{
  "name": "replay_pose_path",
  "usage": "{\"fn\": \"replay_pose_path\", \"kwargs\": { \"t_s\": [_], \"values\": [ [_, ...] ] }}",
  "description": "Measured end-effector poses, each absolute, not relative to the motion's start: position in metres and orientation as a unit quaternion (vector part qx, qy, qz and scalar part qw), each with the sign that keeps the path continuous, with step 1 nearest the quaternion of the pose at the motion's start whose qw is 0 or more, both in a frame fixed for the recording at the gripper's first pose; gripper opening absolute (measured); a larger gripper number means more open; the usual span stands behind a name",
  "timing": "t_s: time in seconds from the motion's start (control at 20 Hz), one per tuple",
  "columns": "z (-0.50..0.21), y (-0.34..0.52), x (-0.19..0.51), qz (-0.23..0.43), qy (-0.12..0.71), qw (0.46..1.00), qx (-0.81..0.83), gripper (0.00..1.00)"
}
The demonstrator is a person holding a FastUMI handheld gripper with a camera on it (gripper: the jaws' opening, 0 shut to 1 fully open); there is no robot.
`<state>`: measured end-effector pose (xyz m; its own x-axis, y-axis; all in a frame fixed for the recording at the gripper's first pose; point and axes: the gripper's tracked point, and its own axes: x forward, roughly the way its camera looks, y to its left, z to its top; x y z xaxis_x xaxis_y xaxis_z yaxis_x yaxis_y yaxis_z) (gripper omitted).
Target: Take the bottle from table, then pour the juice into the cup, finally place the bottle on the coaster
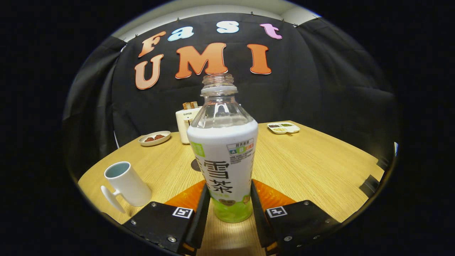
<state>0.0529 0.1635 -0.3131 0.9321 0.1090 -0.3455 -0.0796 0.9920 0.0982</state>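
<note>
tongs (pixel 230 209) closed on bottle (pixel 224 156); both fingers press against lower label, one each side. bottle upright, uncapped, base at counter (pixel 312 167) level; contact with surface cannot be told. cup (pixel 127 184) stands on counter, left of fingers, apart from bottle. dark round coaster (pixel 195 165) partly hidden just behind bottle. toaster (pixel 185 124), small dish (pixel 154 138), divided tray (pixel 283 127) beyond, near wall.

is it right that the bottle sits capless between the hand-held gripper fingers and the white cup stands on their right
Not quite. In the gripper view the bottle is capless and between the hand-held gripper fingers, which press its sides, but the white cup stands on their left, not their right.
</note>
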Motion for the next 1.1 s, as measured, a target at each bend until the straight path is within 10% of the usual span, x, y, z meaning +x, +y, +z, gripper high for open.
{"fn": "replay_pose_path", "kwargs": {
  "t_s": [1.1],
  "values": [
    [-0.258, 0.227, 0.058, 0.068, 0.115, 0.91, -0.392, 0.54]
  ]
}}
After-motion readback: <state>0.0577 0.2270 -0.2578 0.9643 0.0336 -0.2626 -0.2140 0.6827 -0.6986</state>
